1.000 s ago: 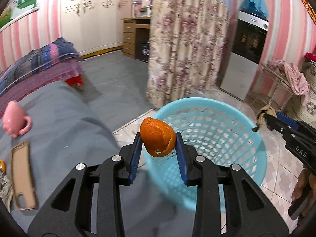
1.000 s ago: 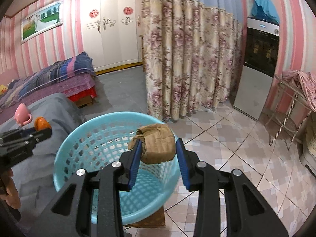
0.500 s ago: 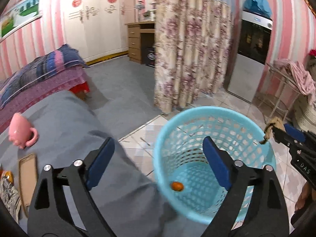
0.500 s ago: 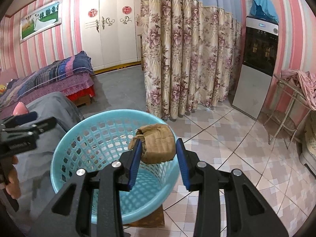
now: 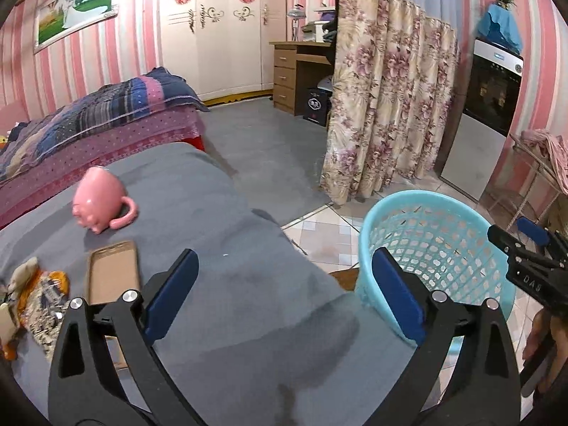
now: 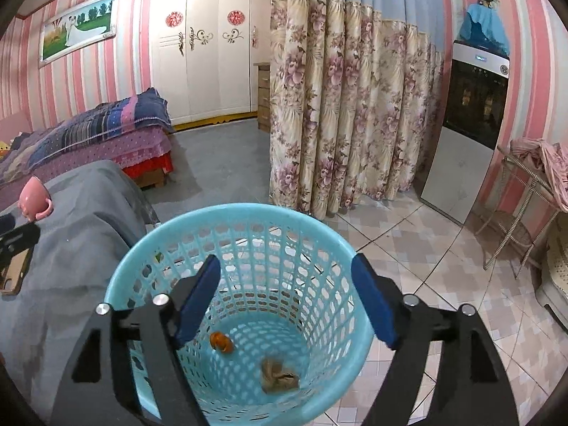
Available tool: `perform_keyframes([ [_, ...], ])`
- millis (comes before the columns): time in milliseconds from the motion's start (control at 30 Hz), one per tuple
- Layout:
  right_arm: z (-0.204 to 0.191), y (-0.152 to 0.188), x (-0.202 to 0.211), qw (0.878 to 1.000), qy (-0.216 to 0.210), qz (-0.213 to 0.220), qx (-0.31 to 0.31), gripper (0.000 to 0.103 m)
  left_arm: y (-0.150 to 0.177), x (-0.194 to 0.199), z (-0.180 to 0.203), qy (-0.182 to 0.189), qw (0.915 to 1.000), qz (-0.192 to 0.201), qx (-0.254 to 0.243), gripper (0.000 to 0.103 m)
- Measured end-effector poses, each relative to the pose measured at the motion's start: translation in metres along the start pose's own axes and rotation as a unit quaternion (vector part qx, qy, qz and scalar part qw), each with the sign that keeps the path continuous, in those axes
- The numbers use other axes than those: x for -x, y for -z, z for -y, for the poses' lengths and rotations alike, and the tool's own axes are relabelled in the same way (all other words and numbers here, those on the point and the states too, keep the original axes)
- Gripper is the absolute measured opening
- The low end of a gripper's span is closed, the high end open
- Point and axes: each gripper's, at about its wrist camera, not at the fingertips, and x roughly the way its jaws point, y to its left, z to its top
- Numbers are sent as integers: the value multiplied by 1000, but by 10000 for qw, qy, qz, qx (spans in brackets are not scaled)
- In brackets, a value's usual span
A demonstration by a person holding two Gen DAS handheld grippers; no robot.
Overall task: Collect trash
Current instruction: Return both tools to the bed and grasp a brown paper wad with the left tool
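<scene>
A light blue plastic basket stands on the floor beside the grey-covered table; it also shows in the left wrist view. At its bottom lie an orange peel and a brown crumpled wrapper. My right gripper is open and empty above the basket. My left gripper is open and empty over the table's right part. More trash, a crumpled printed wrapper with orange bits, lies at the table's left edge.
A pink pig-shaped mug and a tan phone case lie on the table. A flowered curtain, a water dispenser, a metal rack with cloth and a bed stand around.
My left gripper opened and dropped the orange peel into the basket, then swung left over the table. My right gripper opened and the brown wrapper fell into the basket.
</scene>
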Motion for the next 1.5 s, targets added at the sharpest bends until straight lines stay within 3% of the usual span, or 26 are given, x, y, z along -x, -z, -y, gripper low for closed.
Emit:
perform_keyframes([
  [200,-14,3,12,9999,-21,101,-13,96,10,30,-30,-228,9996,134,130,97],
  [333,-36,7,17,9999,-64,131,25,97,18,53,-55,-486,9983,225,226,97],
  [600,-101,3,33,9976,-586,242,259,97,39,96,-127,-1032,9920,331,648,97],
  [1033,-231,11,54,9846,-1432,285,962,98,114,134,-262,-1981,9690,15,1474,97],
  [1367,-301,31,54,9754,-1840,43,1215,98,172,143,-339,-2322,9513,-349,1996,97],
  [1500,-319,36,52,9726,-1982,-64,1212,98,185,144,-362,-2109,9472,-415,2378,97],
])
